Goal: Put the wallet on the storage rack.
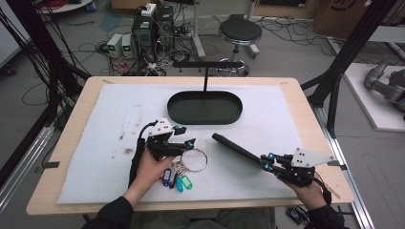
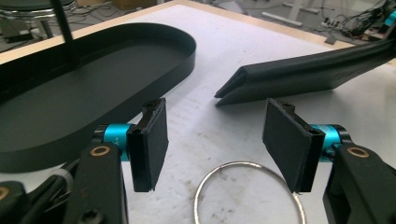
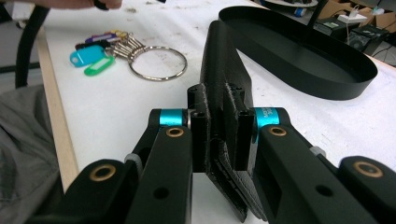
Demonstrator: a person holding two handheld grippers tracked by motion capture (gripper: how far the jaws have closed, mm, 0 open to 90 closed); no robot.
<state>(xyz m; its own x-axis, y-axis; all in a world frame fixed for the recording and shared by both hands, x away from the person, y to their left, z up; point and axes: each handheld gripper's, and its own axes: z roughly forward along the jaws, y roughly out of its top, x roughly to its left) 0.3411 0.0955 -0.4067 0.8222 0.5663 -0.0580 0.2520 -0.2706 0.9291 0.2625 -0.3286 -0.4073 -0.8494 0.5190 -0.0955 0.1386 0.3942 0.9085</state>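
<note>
A black folded wallet (image 1: 236, 148) lies low over the white mat, and my right gripper (image 1: 268, 162) is shut on its near end; in the right gripper view the wallet (image 3: 224, 74) runs away from the jaws. My left gripper (image 1: 188, 145) stands open just above a large metal key ring (image 1: 195, 160) with coloured key tags (image 1: 176, 180). In the left gripper view the ring (image 2: 247, 191) lies between and below the open pads (image 2: 152, 142), and the wallet's far end (image 2: 299, 77) points in from the right. The ring and tags (image 3: 95, 58) also lie at the upper left of the right gripper view.
A black oval tray (image 1: 204, 108) with a T-shaped stand (image 1: 206, 64) sits at the mat's far middle. The mat (image 1: 119, 114) covers a wooden table (image 1: 62, 157). Computers, cables and a stool (image 1: 239, 33) stand on the floor beyond.
</note>
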